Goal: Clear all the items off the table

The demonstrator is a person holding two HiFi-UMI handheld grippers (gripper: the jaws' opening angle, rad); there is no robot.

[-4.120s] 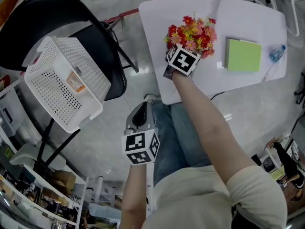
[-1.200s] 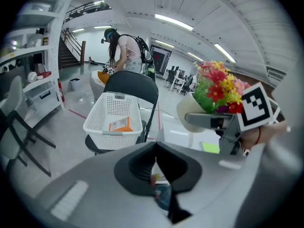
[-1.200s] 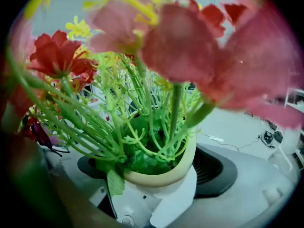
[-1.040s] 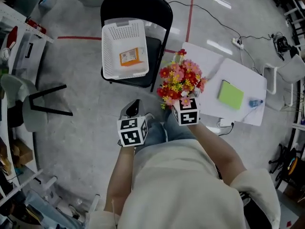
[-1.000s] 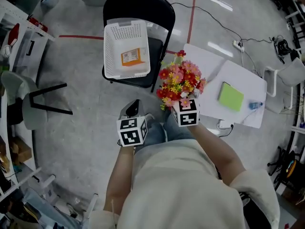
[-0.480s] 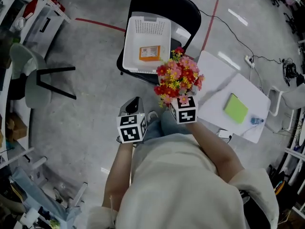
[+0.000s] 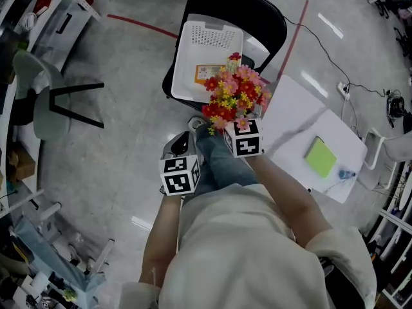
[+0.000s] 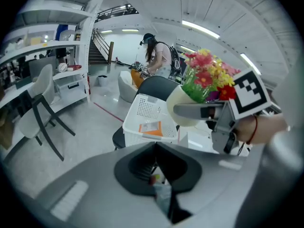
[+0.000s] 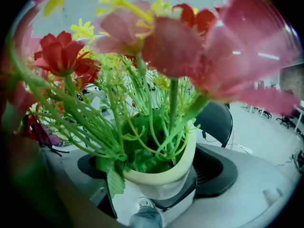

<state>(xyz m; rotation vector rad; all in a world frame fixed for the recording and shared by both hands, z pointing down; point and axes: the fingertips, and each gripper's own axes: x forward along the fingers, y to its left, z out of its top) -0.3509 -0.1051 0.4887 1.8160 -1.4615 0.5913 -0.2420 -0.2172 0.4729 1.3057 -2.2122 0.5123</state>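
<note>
**A:** Where is the load to be set down?

**B:** A black chair (image 7: 257, 18) is seen at twelve o'clock, and the white table (image 7: 293, 118) at three o'clock of the person. A white basket (image 7: 225, 44) rests on the chair seat and is judged to be the place for cleared items.

**A:** And the flower pot?

**B:** The cream flower pot (image 9: 164, 175) is clamped low on its wall by the right gripper (image 9: 156, 196) and is carried clear of the table. Its blooms (image 7: 233, 95) are seen across the basket's five o'clock corner. Whether the pot itself is over the basket cannot be told.

**A:** How is the placing best done?

**B:** The pot should be kept upright and brought over the open middle of the basket. The jaws should be parted only once the base is borne by the basket floor. If it is released early, the pot could be tipped by its heavy top.

**A:** The other tool?

**B:** The left gripper (image 8: 156, 160) is closed on nothing, at seven o'clock of the pot. A green notebook (image 7: 320, 156) and a small bottle (image 7: 346, 173) lie on the table at four o'clock, yet to be cleared.
</note>
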